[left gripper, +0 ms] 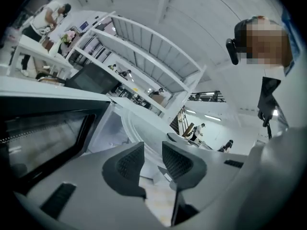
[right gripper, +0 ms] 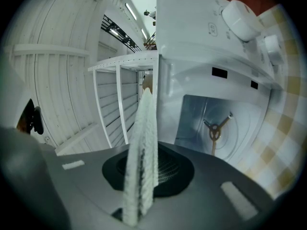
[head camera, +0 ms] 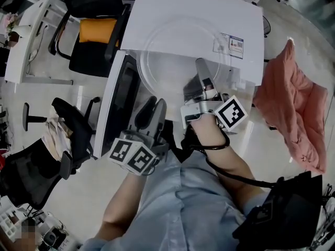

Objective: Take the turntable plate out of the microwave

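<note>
The right gripper (head camera: pixel 203 69) is clamped on the turntable plate (head camera: pixel 172 56), which looks already clear of the microwave (head camera: pixel 157 9) cavity. The left gripper (head camera: pixel 154 104) is spread and empty. Only setting the plate down seems left.

Shirt: a light blue shirt (head camera: pixel 183 203), loose and creased, with sleeves that leave the forearms bare.
Wrist: a black cable (head camera: pixel 222 144) loops round the right wrist and trails on as a thick black lead.
Left claw: the left claw (head camera: pixel 152 106) has a smooth grey body, dark ribbed pads (left gripper: pixel 128 163) and a marker cube (head camera: pixel 133 156) of black-and-white squares.
Right claw: the right claw (head camera: pixel 201 66) is grey too and has its own black-and-white cube (head camera: pixel 231 114).
</note>
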Tool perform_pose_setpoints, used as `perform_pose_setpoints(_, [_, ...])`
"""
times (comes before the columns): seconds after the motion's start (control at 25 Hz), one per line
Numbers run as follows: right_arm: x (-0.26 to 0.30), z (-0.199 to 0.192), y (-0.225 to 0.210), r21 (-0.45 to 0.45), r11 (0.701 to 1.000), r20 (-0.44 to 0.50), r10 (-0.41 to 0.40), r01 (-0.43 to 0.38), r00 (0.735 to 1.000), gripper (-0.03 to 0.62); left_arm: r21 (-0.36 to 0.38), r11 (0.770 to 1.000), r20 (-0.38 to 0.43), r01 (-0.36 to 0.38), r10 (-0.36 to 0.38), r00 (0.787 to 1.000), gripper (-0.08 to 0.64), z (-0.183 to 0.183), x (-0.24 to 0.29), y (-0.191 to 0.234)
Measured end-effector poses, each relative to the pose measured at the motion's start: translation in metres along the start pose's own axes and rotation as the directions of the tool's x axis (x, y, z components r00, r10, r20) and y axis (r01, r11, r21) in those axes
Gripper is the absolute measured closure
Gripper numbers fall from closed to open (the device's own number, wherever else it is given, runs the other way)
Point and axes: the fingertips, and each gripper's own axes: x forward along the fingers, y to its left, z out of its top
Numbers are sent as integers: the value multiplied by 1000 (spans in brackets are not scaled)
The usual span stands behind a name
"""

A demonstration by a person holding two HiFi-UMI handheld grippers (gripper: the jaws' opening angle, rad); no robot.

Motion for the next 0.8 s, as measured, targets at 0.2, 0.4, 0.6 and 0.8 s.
perform_pose_setpoints(0.2, [0, 0, -1, -3, 1000, -3, 9, -9, 1000, 560, -124, 992, 6, 22, -22, 1000, 453, -2, 3, 8])
perform_pose_setpoints(0.4, [0, 0, 0, 3, 1000, 5, 0, 0, 1000, 561, -279, 960, -4, 18, -20, 1000, 447, -10, -4, 21])
perform_pose_setpoints(0.6, [-1, 0, 0, 8, 1000, 11, -2, 2, 1000, 561, -457, 887, 17, 68, -68, 998, 394, -21, 10, 26])
perform_pose_setpoints(0.8, [0, 0, 1, 5, 1000, 9, 6, -6, 1000, 561, -508, 853, 68, 122, -101, 992, 394, -11, 23, 25])
